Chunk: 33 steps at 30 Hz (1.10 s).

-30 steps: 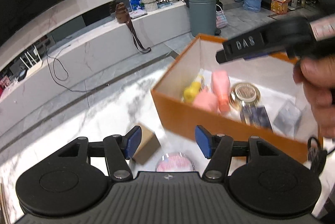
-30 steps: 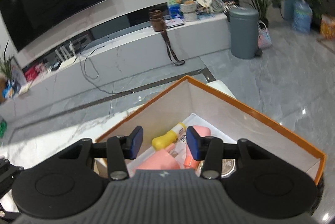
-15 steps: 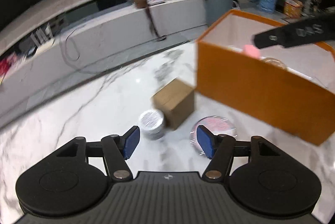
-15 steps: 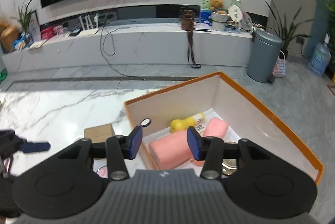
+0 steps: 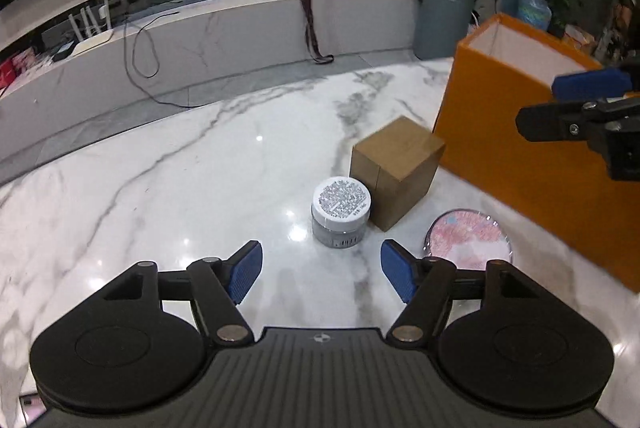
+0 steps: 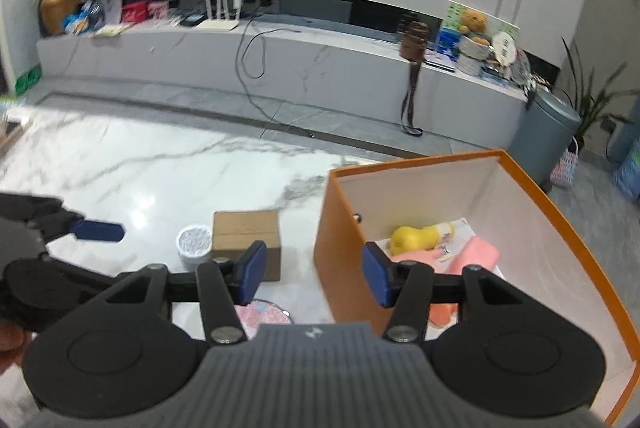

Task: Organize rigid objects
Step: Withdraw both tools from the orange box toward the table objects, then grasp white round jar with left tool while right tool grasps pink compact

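On the marble table stand a white-lidded grey jar (image 5: 341,211), a brown cardboard cube (image 5: 397,171) and a flat pink round tin (image 5: 468,240), all left of the orange box (image 5: 532,163). My left gripper (image 5: 320,278) hovers just short of the jar, jaws opening, nothing between them. My right gripper (image 6: 314,278) hangs over the orange box's (image 6: 336,248) near-left corner, jaws opening and empty. Inside the box lie a yellow bottle (image 6: 420,238) and pink items (image 6: 476,256). The jar (image 6: 195,242), cube (image 6: 246,240) and pink tin (image 6: 264,310) show left of the box.
A low white marble bench (image 6: 280,55) with a cable, router and clutter runs behind the table. A grey bin (image 6: 544,143) stands on the floor at the right. The left gripper's blue finger (image 6: 98,230) reaches in from the left edge.
The left gripper swung left and down from above the orange box to the jar and opened wider. The right gripper slid left across the box toward its corner, rolled and opened a little.
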### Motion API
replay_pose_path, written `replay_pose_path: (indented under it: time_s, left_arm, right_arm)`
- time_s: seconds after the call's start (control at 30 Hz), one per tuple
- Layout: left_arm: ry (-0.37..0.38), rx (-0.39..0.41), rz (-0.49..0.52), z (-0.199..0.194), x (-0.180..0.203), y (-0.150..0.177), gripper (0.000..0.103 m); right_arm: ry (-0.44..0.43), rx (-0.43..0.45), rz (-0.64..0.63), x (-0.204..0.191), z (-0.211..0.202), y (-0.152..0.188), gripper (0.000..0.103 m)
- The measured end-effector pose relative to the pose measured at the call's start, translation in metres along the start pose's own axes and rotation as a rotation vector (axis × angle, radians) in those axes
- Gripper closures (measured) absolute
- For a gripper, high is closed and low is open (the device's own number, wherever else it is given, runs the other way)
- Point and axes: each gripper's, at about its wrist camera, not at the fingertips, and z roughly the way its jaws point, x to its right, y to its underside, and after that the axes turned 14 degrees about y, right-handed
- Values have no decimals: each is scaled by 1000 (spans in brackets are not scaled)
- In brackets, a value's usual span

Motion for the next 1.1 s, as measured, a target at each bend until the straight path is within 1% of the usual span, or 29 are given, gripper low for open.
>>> replay_pose_path:
  time_s: [0.07, 0.17, 0.27, 0.37, 0.43, 0.5, 0.57, 0.67, 0.73, 0.8, 0.83, 0.87, 0.9, 1.1]
  left_arm:
    - [-2, 8, 20, 5, -1, 0, 23]
    - [17, 22, 15, 13, -6, -1, 23]
    - [37, 20, 28, 22, -10, -2, 23]
    - [27, 12, 61, 30, -10, -3, 23]
    - [32, 12, 53, 36, -13, -4, 23]
    - [49, 12, 40, 41, -16, -4, 23]
    - [57, 13, 48, 45, -16, -3, 23]
    - [40, 14, 71, 51, -14, -4, 24]
    - [58, 24, 58, 51, -17, -4, 30]
    - [74, 30, 54, 50, -18, -6, 48]
    - [73, 28, 60, 50, -18, -6, 53]
    - [73, 24, 65, 49, -17, -7, 56]
    - [71, 18, 66, 48, -18, -6, 56]
    - [66, -9, 59, 40, -20, -2, 57]
  right_arm:
    - [0, 4, -42, -7, 0, 2, 50]
    - [-6, -6, -102, -17, 3, 6, 50]
    - [-39, -43, -146, -23, 8, 14, 49]
    - [-68, -84, -183, -31, 15, 24, 49]
    - [-76, -104, -220, -38, 20, 31, 49]
    - [-83, -123, -246, -44, 25, 36, 47]
    - [-93, -143, -261, -46, 30, 40, 45]
    - [-98, -157, -267, -47, 36, 46, 43]
    - [-98, -166, -266, -47, 39, 47, 40]
    - [-105, -178, -255, -48, 42, 50, 40]
    - [-111, -187, -246, -48, 45, 51, 40]
    - [-115, -195, -237, -47, 48, 52, 40]
    - [-120, -203, -228, -47, 50, 53, 37]
    - [-159, -229, -175, -47, 57, 52, 34]
